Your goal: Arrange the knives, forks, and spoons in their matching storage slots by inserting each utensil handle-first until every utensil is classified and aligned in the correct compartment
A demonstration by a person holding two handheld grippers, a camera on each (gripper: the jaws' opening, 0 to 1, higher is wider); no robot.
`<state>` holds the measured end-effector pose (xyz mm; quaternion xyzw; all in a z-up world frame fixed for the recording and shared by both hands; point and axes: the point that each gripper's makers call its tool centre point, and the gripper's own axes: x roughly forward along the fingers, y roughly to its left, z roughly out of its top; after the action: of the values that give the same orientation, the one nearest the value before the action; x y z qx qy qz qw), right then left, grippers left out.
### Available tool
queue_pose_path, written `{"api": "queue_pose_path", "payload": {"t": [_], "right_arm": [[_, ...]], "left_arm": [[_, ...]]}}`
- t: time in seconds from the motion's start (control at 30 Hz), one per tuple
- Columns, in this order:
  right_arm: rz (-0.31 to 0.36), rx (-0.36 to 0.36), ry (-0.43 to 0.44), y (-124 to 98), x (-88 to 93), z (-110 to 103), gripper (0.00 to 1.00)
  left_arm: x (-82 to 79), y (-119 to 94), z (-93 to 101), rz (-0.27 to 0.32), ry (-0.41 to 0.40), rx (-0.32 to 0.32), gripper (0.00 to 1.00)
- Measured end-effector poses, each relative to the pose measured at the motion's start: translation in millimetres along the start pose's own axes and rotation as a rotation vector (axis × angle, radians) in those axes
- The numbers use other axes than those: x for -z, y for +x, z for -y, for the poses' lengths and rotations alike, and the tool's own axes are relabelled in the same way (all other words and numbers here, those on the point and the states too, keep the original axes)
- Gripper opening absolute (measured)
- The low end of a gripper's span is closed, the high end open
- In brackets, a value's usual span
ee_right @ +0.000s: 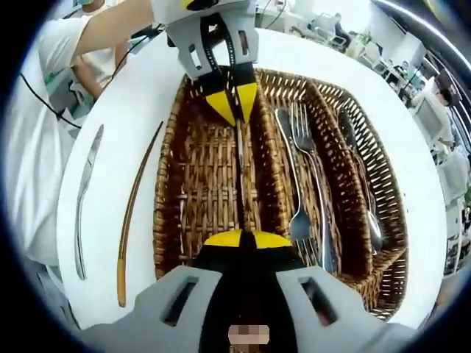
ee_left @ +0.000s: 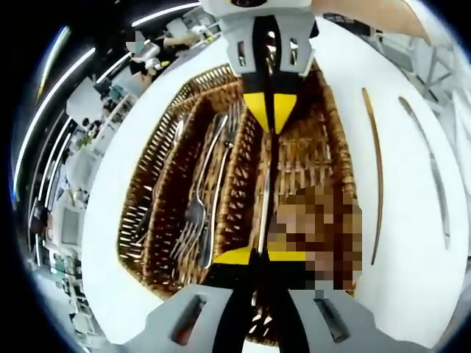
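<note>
While both grippers, left (ee_left: 259,254) and right (ee_right: 241,237), clamped one knife (ee_right: 240,173) over the basket (ee_right: 171,198), I feared uneven release tilting it.

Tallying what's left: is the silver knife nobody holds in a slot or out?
Out: silver knife lies on the white table, outside the wicker basket.

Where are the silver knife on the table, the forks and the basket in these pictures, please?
Silver knife (ee_right: 85,198): right gripper view, on the middle of its length, on the white table.
Forks (ee_right: 303,158): right gripper view, on their handles, in a middle compartment.
Basket (ee_left: 147,158): left gripper view, on its wicker outer wall.
</note>
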<state>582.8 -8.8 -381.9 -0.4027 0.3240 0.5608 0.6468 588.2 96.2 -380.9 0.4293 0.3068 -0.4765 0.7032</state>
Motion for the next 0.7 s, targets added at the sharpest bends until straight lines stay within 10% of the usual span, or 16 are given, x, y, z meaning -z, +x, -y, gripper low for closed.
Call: {"api": "queue_pose_path", "payload": {"t": [0.7], "right_arm": [[-0.037,-0.013,0.023,-7,12.8,-2,0.1]], "left_arm": [[-7.9,-2,9.4,0.014,0.007,0.025,0.06]]}}
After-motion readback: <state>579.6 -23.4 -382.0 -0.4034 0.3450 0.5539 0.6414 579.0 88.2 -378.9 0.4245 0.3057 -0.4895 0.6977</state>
